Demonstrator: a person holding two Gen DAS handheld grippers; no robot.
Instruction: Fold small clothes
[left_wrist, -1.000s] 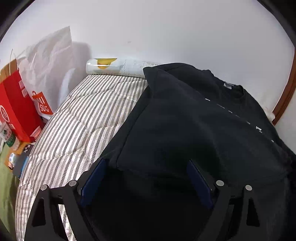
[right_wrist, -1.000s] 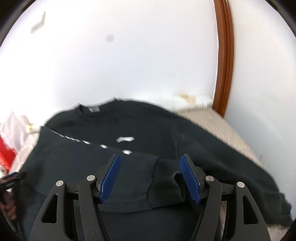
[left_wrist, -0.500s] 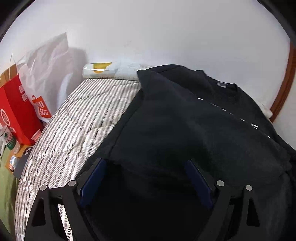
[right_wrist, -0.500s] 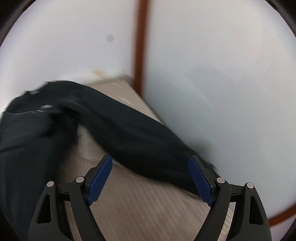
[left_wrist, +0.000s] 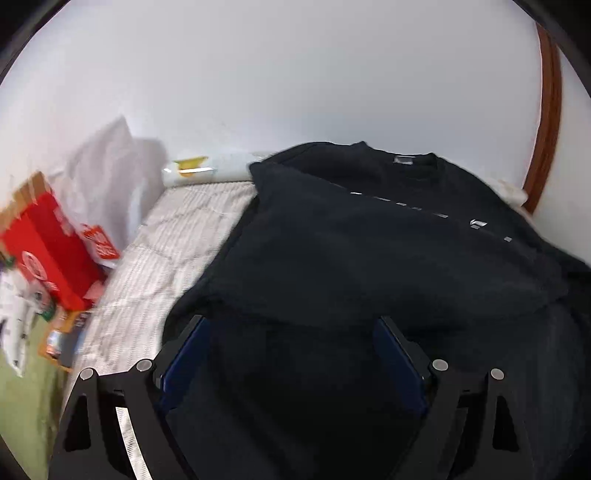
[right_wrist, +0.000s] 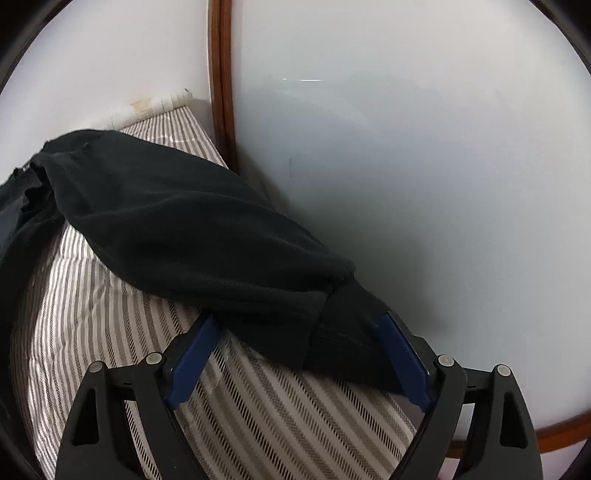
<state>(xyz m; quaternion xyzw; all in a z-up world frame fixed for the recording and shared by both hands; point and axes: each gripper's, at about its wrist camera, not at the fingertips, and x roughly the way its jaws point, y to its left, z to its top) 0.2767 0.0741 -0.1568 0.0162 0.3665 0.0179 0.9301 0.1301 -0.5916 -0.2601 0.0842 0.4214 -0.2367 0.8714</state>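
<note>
Sweater (left_wrist: 369, 258): black, spread on the striped bed (left_wrist: 177, 236), neck w/ tag toward the far wall; one side already folded in over the body, edge running diagonally across the chest print
Sleeve (right_wrist: 192, 229): other arm lies loose on the bed (right_wrist: 258, 424) beside the white panel (right_wrist: 424, 184), not yet folded
Sleeve axis: long, diagonal, shoulder at upper left of the R view, cuff (right_wrist: 347, 332) at lower right, nearest the tool
R gripper (right_wrist: 299, 354): jaws apart, have just been opening wider; cuff end sits between the pads, cloth close to the right pad, no squeeze seen
L gripper (left_wrist: 291, 354): jaws apart, over the sweater's near part, dark cloth between the pads, nothing pinched as far as I can tell; view blurred
Nearer hand: R is right at the cuff, L is over the body, well apart from the sleeve
Key relation: cuff lies just ahead of the R pads, sleeve leads away up-left toward the body, so prob. next is close on cuff, carry it back along that axis onto the torso
Cloth: thick fleece-like knit, matte, soft; cuff ribbed, narrower than the sleeve, bunched where they meet
Bed cover: quilted, grey/white herringbone stripes, lightly creased
Risk: panel close beside the right pad, little room there
Side stuff: red box (left_wrist: 51, 251) and white bag (left_wrist: 107, 177) off the bed's left edge
</note>
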